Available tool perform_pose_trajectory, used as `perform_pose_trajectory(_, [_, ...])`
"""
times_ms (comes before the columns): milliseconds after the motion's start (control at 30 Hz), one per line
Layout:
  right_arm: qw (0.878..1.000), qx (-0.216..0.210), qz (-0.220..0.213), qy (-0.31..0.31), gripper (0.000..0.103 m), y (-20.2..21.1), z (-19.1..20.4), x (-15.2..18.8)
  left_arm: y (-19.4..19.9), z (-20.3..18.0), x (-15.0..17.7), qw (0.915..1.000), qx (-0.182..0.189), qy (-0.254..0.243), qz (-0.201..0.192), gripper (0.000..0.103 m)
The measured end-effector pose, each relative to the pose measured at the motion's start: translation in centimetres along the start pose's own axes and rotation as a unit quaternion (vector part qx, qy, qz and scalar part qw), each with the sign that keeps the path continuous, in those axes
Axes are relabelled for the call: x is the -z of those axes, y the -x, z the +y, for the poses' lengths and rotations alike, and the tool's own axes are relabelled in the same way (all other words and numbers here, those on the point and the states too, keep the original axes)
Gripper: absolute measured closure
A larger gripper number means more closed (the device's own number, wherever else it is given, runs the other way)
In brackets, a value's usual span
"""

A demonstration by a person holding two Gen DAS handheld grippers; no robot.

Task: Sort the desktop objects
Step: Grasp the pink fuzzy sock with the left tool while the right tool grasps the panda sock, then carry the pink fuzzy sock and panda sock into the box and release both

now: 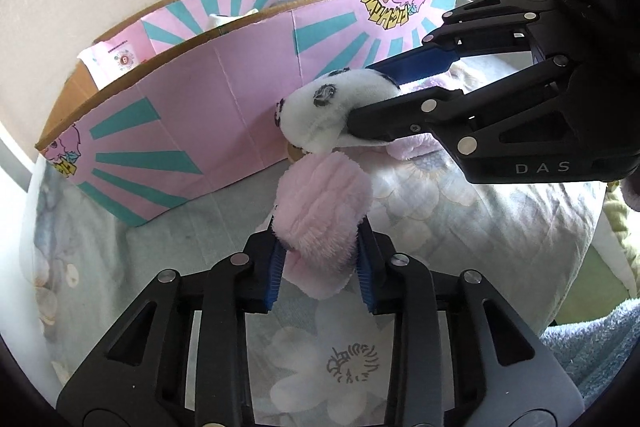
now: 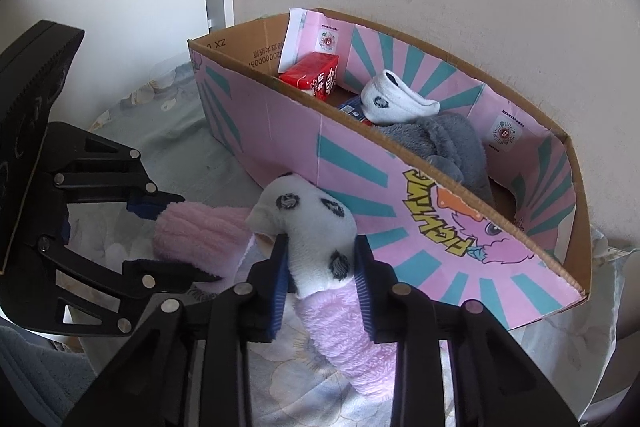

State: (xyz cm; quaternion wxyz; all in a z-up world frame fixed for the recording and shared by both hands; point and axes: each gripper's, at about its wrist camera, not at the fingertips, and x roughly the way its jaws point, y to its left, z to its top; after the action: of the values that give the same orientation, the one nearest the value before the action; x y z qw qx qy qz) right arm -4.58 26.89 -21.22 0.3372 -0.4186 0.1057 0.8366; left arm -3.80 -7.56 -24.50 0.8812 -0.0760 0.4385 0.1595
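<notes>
A fluffy pink slipper sock with a white, black-spotted toe lies on the floral cloth in front of a pink and teal cardboard box point(image 1: 192, 115). My left gripper point(image 1: 320, 263) is shut on its pink end point(image 1: 324, 211). My right gripper point(image 2: 320, 275) is shut on the white spotted end point(image 2: 316, 223), which also shows in the left wrist view point(image 1: 332, 107). The left gripper point(image 2: 176, 239) shows at the left of the right wrist view, the right gripper point(image 1: 372, 99) at the right of the left wrist view. The box point(image 2: 440, 227) holds several items.
Inside the box are a red packet point(image 2: 312, 75), a white sock point(image 2: 392, 103) and a grey plush point(image 2: 448, 147). A floral cloth point(image 1: 460, 227) covers the surface. A blue towel point(image 1: 600, 347) lies at the right edge. A wall stands behind the box.
</notes>
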Motion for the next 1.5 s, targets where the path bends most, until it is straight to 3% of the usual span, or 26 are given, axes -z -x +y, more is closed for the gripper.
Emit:
perform_pose_trajectory(533, [1.000,-0.004,-0.004,-0.018,0.076,2.7,-0.5,-0.4,3.0,1.6,-1.0,0.9994,0.001,0.034,0.009,0.081])
perform_pose_trajectory(867, [0.998,-0.007,0.016,-0.065,0.075,8.1,-2.1,-1.3,8.0,4.7,-3.2,0.9971,-0.010,0.064,0.039,0.081])
perform_pose_trajectory(1033, [0.997,0.011,0.012,-0.075,0.075,11.4,-3.7,-3.0,10.5,7.0,-6.0,0.9963,-0.010,0.066,0.054,0.081])
perform_pose_trajectory(1233, [0.997,0.027,0.019,-0.070,0.075,13.2,-5.9,-5.5,12.2,9.7,-10.0,0.9960,-0.001,0.077,0.044,0.081])
perform_pose_trajectory(1500, [0.997,0.017,0.051,-0.058,0.075,12.0,-8.0,-8.4,9.7,11.5,-15.8,0.9958,-0.003,0.042,0.082,0.081])
